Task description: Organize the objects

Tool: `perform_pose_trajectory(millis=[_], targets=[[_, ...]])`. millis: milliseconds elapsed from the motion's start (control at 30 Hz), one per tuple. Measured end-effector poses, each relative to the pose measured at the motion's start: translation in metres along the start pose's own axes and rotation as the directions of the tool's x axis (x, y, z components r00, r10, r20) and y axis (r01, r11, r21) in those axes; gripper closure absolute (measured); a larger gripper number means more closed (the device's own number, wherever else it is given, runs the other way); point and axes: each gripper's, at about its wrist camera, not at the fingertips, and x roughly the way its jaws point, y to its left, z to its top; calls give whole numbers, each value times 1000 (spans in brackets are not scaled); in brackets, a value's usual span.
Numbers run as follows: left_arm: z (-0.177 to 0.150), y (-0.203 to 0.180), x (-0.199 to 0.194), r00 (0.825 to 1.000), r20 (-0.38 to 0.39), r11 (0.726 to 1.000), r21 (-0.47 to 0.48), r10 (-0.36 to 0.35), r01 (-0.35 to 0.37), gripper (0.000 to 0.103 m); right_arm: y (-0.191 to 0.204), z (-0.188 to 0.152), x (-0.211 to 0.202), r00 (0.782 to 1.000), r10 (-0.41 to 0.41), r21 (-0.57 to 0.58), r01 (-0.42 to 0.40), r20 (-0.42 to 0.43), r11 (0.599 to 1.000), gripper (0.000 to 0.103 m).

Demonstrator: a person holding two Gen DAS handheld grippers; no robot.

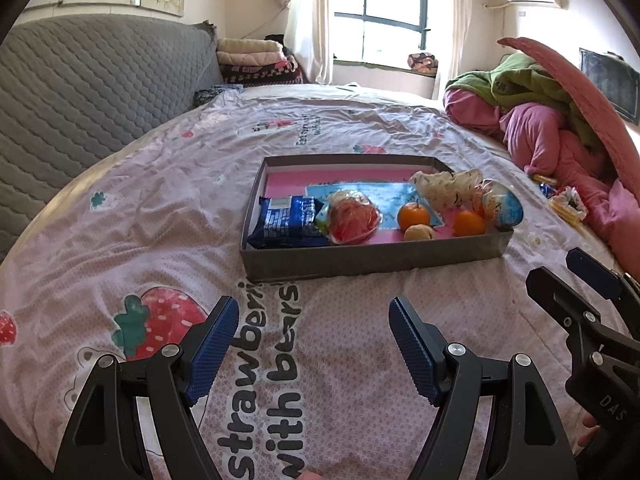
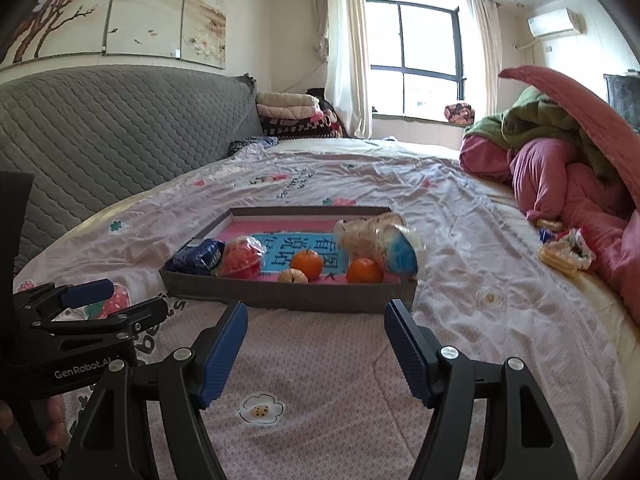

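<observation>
**Operator:** Report the state of both grippers.

**Guide:** Your left gripper hangs above the bedsheet with its two blue pads set wide apart; nothing sits between them. Your right gripper is the same: pads spread, gap empty, held over the sheet short of the tray. In the left view the right gripper shows at the right edge. In the right view the left gripper shows at the lower left.

**Operator:** Where are the items?

**Guide:** The grey tray lies flat on the sheet, ahead of both grippers. Inside it, from your left:
1. A blue snack packet against the left wall.
2. A clear bag with red contents, touching the packet.
3. An orange near the middle, with a smaller pale fruit just in front of it.
4. A second orange near the right end.
5. A crumpled patterned bag and a blue-and-white packet at the right wall, the packet leaning over the rim.

**Operator:** Anything outside the tray?

**Guide:** Yes. A few small wrapped snacks lie on the sheet to the right, beside the pile of pink bedding, well apart from the tray.
</observation>
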Motion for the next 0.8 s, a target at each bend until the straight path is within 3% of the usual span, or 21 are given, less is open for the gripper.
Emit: perform_pose_trajectory(millis=[800], targets=[[-15, 4, 28, 999, -47, 1000, -14, 1, -1, 25, -5, -25, 25, 998, -5, 2, 5, -56, 1000, 33]])
